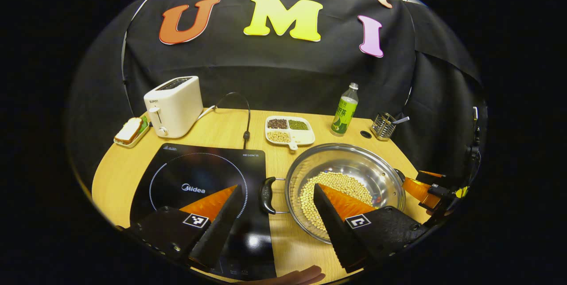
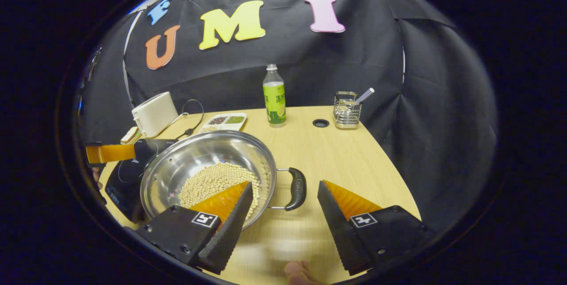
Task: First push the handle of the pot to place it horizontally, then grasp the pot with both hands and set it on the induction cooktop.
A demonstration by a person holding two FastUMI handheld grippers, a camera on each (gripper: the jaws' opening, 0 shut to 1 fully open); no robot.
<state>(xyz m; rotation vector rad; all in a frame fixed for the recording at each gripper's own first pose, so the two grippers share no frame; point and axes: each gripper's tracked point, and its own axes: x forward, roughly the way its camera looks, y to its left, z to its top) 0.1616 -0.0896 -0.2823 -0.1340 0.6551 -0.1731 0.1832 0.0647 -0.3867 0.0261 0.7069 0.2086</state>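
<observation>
Steel pot (image 1: 345,183) sits on the wooden worktop (image 1: 230,130), just right of the black induction cooktop (image 1: 199,183), not on it. Pale beans (image 1: 336,187) lie in a heap in its bottom. One black handle (image 1: 267,195) points left, toward the cooktop's right edge; the other black handle (image 2: 297,189) points right over bare wood.

Left claw (image 1: 277,209) is spread wide, gripping nothing; the left handle lies between its fingers, a little beyond their tips, untouched. One finger lies over the cooktop, the other over the pot.

Right claw (image 2: 285,203) is also wide open and empty, the right handle in its gap, apart from both fingers.

Far side: white toaster (image 1: 173,105) at left, divided dish of grains (image 1: 290,132), green bottle (image 1: 345,111), wire holder (image 1: 382,126) at right.
</observation>
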